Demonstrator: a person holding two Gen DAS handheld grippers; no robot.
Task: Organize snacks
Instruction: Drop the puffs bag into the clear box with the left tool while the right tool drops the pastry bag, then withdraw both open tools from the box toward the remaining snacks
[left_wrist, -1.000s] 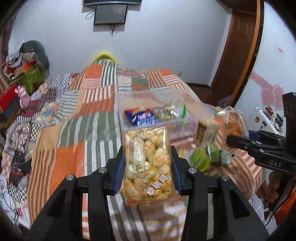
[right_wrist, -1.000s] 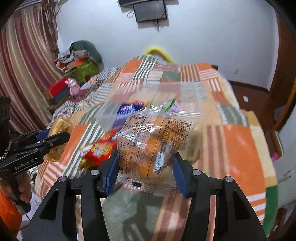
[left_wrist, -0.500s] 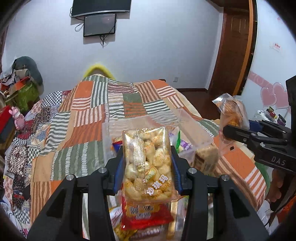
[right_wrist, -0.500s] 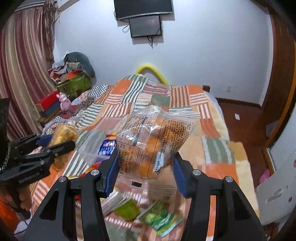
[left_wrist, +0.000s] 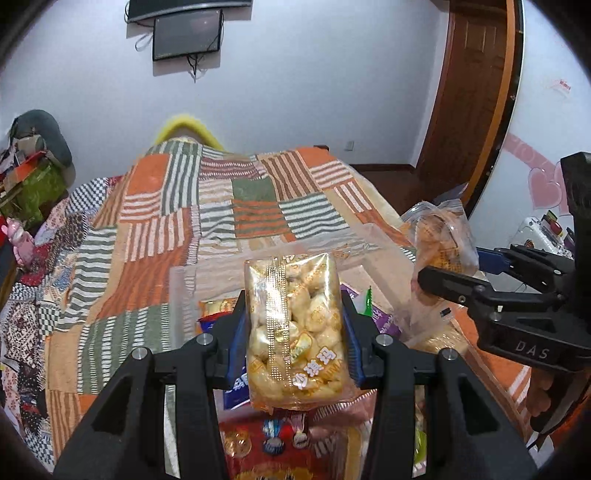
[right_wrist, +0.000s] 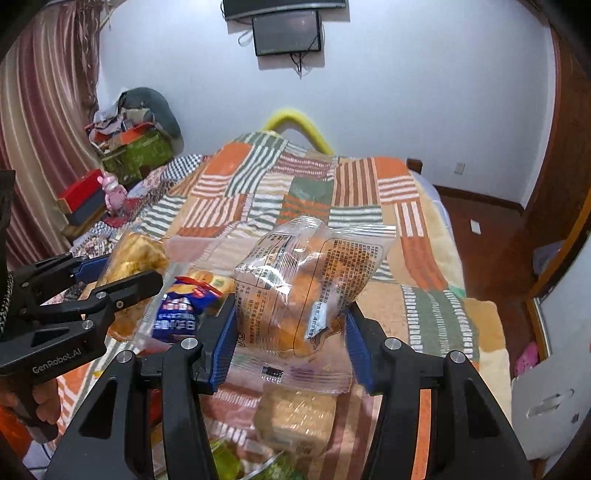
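My left gripper (left_wrist: 293, 332) is shut on a clear pack of yellow puffed snacks (left_wrist: 295, 328), held upright above a clear plastic box (left_wrist: 181, 295) on the bed. My right gripper (right_wrist: 291, 325) is shut on a clear bag with an orange bun (right_wrist: 306, 288). In the left wrist view the right gripper (left_wrist: 458, 266) shows at the right edge with its bun bag (left_wrist: 441, 243). In the right wrist view the left gripper (right_wrist: 122, 269) shows at the left with its yellow pack (right_wrist: 136, 254). A blue snack packet (right_wrist: 179, 310) lies in the box.
Loose snack packets lie on the patchwork blanket (left_wrist: 177, 221) below both grippers: a red pack (left_wrist: 280, 454), a wrapped cake (right_wrist: 295, 417), green packets (right_wrist: 221, 461). Clutter and a pink toy (right_wrist: 112, 190) sit at the bed's left. A wooden door (left_wrist: 476, 96) stands at the right.
Both grippers, still holding their packs, pulled back toward the near edge of the bed; the clear box and loose packets now sit lower and closer in view.
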